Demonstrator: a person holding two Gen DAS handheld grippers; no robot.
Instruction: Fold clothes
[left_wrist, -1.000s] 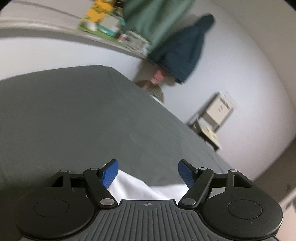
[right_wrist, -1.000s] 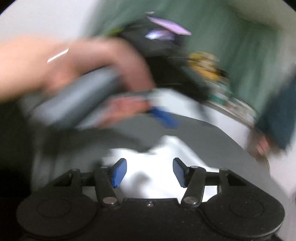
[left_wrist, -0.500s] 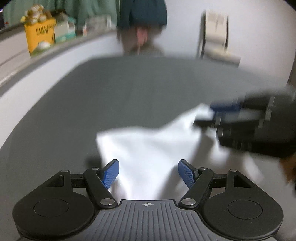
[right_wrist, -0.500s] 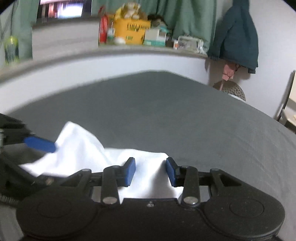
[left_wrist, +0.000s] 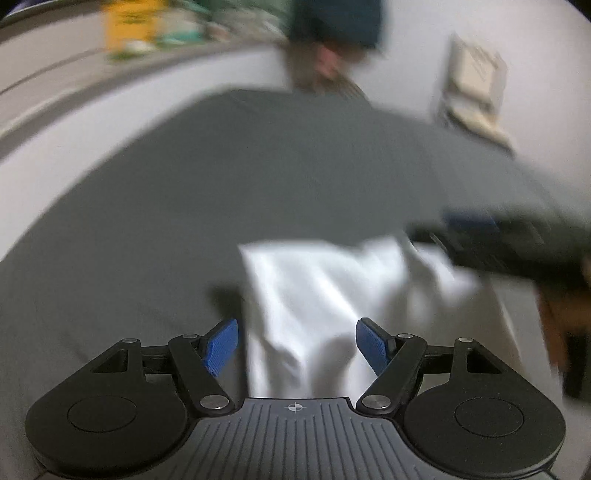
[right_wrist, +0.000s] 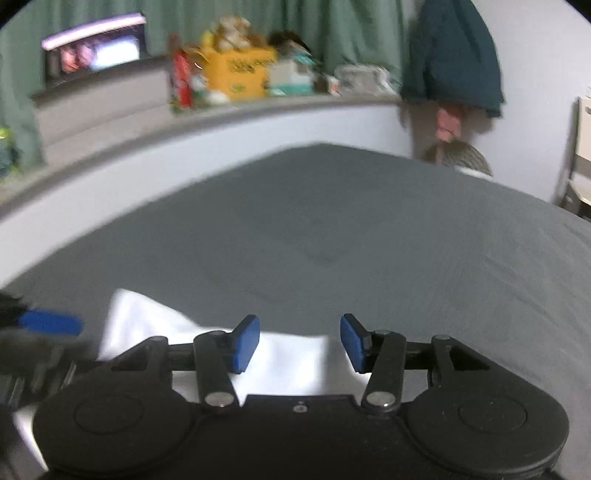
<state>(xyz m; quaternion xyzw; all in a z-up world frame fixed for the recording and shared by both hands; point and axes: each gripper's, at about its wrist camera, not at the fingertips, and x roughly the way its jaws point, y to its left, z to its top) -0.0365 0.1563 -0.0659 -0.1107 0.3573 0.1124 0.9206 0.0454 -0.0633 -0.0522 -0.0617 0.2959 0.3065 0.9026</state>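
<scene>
A white garment (left_wrist: 332, 295) lies crumpled on the grey bed sheet (left_wrist: 258, 177). My left gripper (left_wrist: 297, 345) hovers over its near left edge with jaws wide apart and the cloth below them, the pads not pressing on it. In the right wrist view the white garment (right_wrist: 295, 362) shows behind my right gripper (right_wrist: 299, 341), whose jaws are opening with the cloth's far edge under them and nothing pinched. The right gripper (left_wrist: 491, 232) appears blurred at the right of the left wrist view, at the garment's far corner. The left gripper's blue fingertip (right_wrist: 51, 323) shows at the left edge.
The grey sheet (right_wrist: 351, 229) stretches ahead to a white wall. A ledge (right_wrist: 258, 107) behind carries a yellow box (right_wrist: 240, 74), packets and a screen. A dark teal jacket (right_wrist: 450, 55) hangs on the wall. A white chair (left_wrist: 476, 92) stands at the far right.
The right gripper's jaws have spread wider since half a second ago. The left wrist view has turned slightly, so the garment sits more to the right of its jaws.
</scene>
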